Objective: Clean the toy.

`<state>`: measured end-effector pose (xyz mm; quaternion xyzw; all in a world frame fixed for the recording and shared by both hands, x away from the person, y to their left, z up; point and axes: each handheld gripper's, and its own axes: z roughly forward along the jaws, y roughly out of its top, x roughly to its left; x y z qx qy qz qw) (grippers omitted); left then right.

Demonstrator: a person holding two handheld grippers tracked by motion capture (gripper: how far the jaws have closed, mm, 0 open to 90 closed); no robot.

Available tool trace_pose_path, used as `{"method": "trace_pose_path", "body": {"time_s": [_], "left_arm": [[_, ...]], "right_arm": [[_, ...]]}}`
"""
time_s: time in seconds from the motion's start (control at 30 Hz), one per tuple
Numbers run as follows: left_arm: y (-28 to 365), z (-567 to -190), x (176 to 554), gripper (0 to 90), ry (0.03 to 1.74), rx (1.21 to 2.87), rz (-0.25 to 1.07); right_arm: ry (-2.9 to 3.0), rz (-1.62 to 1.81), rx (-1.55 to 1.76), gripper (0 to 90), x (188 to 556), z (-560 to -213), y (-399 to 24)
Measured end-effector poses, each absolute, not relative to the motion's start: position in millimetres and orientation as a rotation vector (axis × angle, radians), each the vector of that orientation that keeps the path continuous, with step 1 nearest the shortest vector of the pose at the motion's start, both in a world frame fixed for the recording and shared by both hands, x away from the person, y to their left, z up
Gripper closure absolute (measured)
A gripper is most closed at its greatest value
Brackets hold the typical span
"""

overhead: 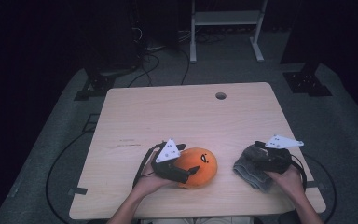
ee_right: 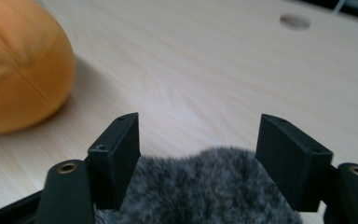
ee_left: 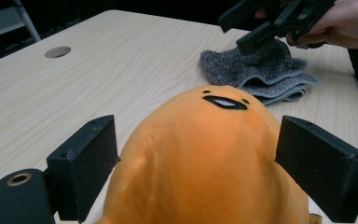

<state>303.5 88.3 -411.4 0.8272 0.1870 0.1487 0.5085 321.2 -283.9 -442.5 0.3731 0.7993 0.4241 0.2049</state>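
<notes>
High view — 1 orange plush toy (overhead: 196, 166) between spread left gripper (overhead: 192, 171) jaws, 1 grey cloth (overhead: 253, 170) under spread right gripper (overhead: 257, 148)

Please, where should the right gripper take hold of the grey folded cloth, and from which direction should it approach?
Probably at the raised, bunched top of the grey cloth, coming down from above. The cloth lies flat in folded layers on the table, so its thin edges give the jaws little to close on. The right gripper is over it with jaws open and the fluffy hump between them, so closing there should gather enough fabric.
</notes>
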Motion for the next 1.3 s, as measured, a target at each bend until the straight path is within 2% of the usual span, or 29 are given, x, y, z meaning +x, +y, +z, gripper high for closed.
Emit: {"method": "trace_pose_path", "body": {"time_s": [0.17, 0.63, 0.73, 0.93, 1.03, 1.07, 1.1, 1.3], "left_arm": [[89.6, -411.4, 303.2, 12.1, 0.451, 1.997, 0.358], [97.7, -412.4, 305.0, 12.1, 0.456, 2.017, 0.336], [99.2, -412.6, 306.7, 12.0, 0.462, 2.026, 0.327], [98.1, -408.5, 305.7, 11.4, 0.442, 2.045, 0.319], [98.5, -407.7, 305.0, 10.8, 0.421, 2.067, 0.332], [100.2, -407.4, 304.8, 10.8, 0.4, 2.092, 0.323], [101.0, -407.8, 305.1, 10.8, 0.395, 2.103, 0.312], [104.5, -412.0, 308.2, 12.3, 0.39, 2.143, 0.303]], "right_arm": [[2.297, 1.049, 1.106, 32.7, 330.4, -454.6, -285.0], [2.352, 0.942, 1.197, 38.9, 335.4, -473.9, -286.2], [2.354, 0.93, 1.215, 42.7, 335.0, -473.0, -284.6], [2.357, 0.929, 1.197, 62.7, 332.9, -471.6, -282.5], [2.36, 0.925, 1.2, 67.3, 333.0, -471.0, -282.1], [2.362, 0.91, 1.193, 73.3, 332.6, -469.8, -281.3], [2.367, 0.904, 1.185, 75.3, 332.5, -469.0, -280.9], [2.349, 0.944, 1.138, 77.7, 327.2, -459.4, -278.0]]}}
